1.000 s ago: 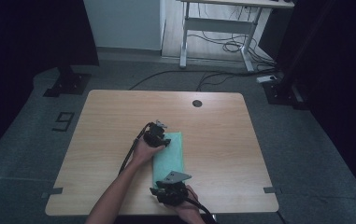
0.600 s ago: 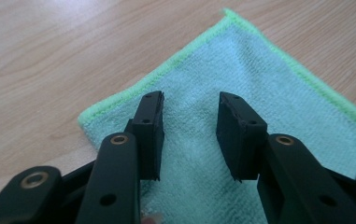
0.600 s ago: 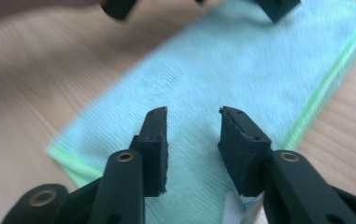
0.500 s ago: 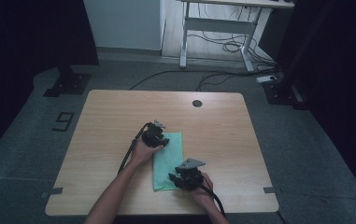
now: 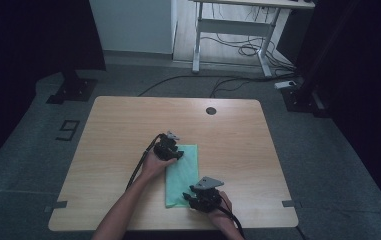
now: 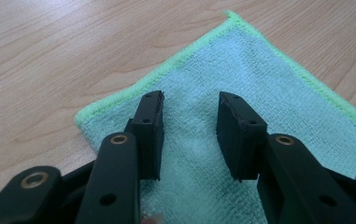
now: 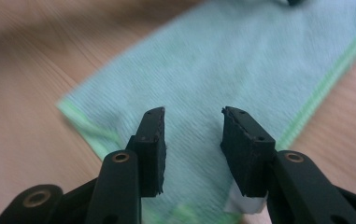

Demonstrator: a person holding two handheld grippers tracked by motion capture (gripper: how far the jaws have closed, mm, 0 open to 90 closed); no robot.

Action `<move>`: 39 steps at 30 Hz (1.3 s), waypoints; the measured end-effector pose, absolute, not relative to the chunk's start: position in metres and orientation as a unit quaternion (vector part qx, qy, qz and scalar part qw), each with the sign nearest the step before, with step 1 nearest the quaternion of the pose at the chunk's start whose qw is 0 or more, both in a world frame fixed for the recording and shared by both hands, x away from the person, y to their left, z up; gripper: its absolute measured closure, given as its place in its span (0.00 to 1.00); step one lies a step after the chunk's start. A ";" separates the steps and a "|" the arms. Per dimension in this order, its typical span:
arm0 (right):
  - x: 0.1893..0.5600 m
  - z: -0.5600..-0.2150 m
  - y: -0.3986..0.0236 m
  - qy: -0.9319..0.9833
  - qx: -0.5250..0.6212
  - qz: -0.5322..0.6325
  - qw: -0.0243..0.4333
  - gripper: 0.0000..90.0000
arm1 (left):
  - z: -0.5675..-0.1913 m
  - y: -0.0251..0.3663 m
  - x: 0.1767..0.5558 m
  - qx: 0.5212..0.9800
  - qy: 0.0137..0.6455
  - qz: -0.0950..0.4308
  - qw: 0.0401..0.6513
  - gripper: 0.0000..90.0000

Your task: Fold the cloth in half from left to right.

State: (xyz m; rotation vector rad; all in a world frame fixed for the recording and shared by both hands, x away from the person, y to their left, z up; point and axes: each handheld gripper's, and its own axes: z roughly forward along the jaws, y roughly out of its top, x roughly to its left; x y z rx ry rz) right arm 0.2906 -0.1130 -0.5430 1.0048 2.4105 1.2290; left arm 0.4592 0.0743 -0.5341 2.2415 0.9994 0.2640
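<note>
A light green cloth (image 5: 184,172), folded into a long strip, lies flat on the wooden table (image 5: 123,125). My left gripper (image 5: 177,154) rests at the strip's far left corner. In the left gripper view its jaws stand open (image 6: 189,98) just above the cloth (image 6: 264,70), with nothing pinched. My right gripper (image 5: 192,197) hovers at the near right end of the strip. The blurred right gripper view shows the open gripper (image 7: 193,113) over the cloth (image 7: 241,56), near its green hem.
A round cable hole (image 5: 211,110) sits near the table's far edge. Beyond the table a white desk frame (image 5: 233,35) stands over loose cables (image 5: 238,50). Black stand bases (image 5: 73,90) rest on the grey floor at both sides.
The right gripper has slid rightward along the cloth's near end. The left gripper has stayed at the far corner.
</note>
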 end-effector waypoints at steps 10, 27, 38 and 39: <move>0.286 -0.546 -0.096 0.844 0.322 0.410 0.128 0.64 | -0.534 0.075 0.460 0.855 0.385 0.095 0.333 0.68; 0.260 -0.548 -0.135 0.823 0.348 0.430 0.132 0.67 | -0.533 0.075 0.458 0.855 0.381 0.101 0.336 0.66; 0.303 -0.541 -0.134 0.812 0.358 0.440 0.139 0.61 | -0.520 0.092 0.443 0.844 0.388 0.104 0.356 0.65; 0.307 -0.542 -0.132 0.813 0.356 0.440 0.139 0.60 | -0.522 0.093 0.443 0.845 0.389 0.103 0.352 0.65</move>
